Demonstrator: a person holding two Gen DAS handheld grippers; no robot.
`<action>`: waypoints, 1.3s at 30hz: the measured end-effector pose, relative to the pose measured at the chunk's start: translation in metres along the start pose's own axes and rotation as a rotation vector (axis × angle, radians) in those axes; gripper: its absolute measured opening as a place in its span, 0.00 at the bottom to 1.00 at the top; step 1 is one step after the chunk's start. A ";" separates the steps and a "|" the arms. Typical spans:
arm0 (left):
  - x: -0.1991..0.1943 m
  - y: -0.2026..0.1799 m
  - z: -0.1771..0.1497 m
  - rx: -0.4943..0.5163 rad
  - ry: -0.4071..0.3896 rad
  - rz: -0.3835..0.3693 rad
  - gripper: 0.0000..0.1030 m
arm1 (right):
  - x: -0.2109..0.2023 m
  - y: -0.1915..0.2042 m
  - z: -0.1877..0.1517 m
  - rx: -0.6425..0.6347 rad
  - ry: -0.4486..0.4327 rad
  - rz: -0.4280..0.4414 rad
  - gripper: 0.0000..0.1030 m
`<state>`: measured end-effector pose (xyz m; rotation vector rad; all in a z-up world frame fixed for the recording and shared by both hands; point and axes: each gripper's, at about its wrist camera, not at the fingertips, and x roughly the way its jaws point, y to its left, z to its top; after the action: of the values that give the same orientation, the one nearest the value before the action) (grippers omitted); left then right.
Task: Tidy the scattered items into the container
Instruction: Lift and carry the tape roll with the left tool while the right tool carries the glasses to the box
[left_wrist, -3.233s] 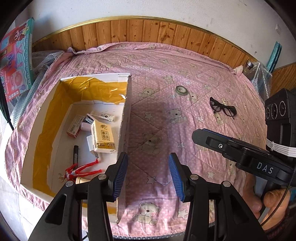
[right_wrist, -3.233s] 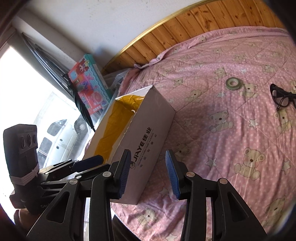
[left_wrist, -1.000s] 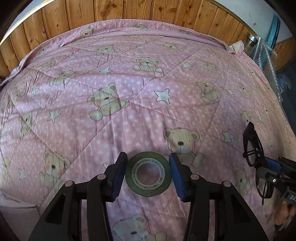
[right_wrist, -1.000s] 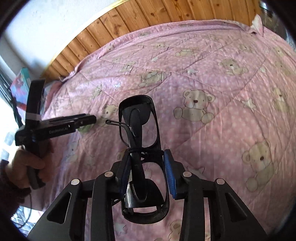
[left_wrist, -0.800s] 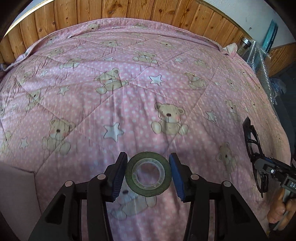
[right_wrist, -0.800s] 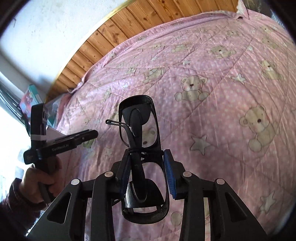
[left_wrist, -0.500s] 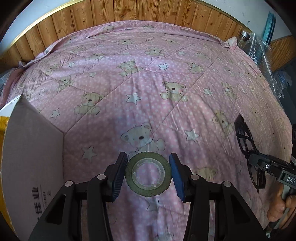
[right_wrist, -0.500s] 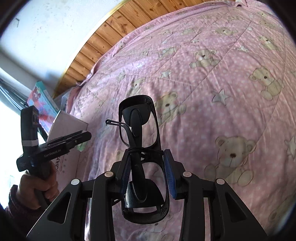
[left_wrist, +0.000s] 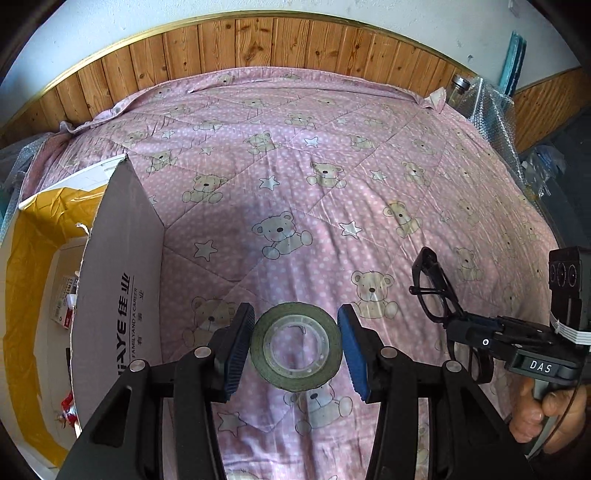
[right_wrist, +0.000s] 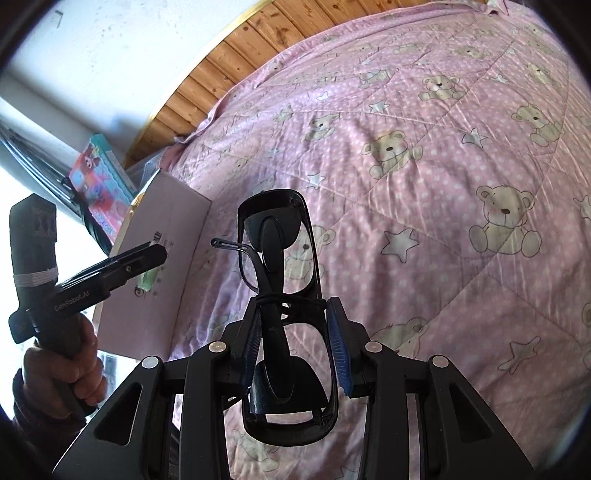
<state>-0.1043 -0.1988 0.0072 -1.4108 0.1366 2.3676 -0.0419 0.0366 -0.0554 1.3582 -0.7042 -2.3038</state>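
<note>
My left gripper (left_wrist: 295, 350) is shut on a dark green roll of tape (left_wrist: 295, 373), held above the pink bear-print quilt. The white cardboard box (left_wrist: 118, 280) with a yellow lining stands at the left, its open top holding several small items. My right gripper (right_wrist: 293, 350) is shut on folded black glasses (right_wrist: 280, 236), which stick up between the blue pads. From the left wrist view the glasses (left_wrist: 434, 291) and the right gripper (left_wrist: 458, 325) hang at the right. From the right wrist view the box (right_wrist: 162, 266) and the left gripper (right_wrist: 147, 258) are at the left.
The quilt (left_wrist: 332, 206) covers the whole bed. A wooden headboard panel (left_wrist: 258, 48) runs along the far side. Bubble wrap and a jar (left_wrist: 460, 83) sit at the far right corner. A colourful toy box (right_wrist: 99, 173) leans by the window. A hand (right_wrist: 70, 373) holds the left tool.
Both grippers closed on their items, the left on the tape and the right on the glasses, lifted them off the quilt and carried them back toward the box, which has come into view at the left.
</note>
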 end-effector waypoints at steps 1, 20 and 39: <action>-0.003 -0.001 -0.002 0.001 -0.003 0.000 0.47 | 0.000 0.003 -0.003 -0.005 0.001 0.000 0.35; -0.051 0.004 -0.035 -0.041 -0.063 -0.036 0.47 | -0.012 0.039 -0.022 -0.058 0.015 0.027 0.35; -0.089 0.022 -0.049 -0.066 -0.141 0.008 0.47 | -0.015 0.081 -0.027 -0.141 0.024 0.059 0.35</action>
<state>-0.0341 -0.2568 0.0572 -1.2690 0.0264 2.4891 -0.0060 -0.0265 -0.0076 1.2828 -0.5552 -2.2415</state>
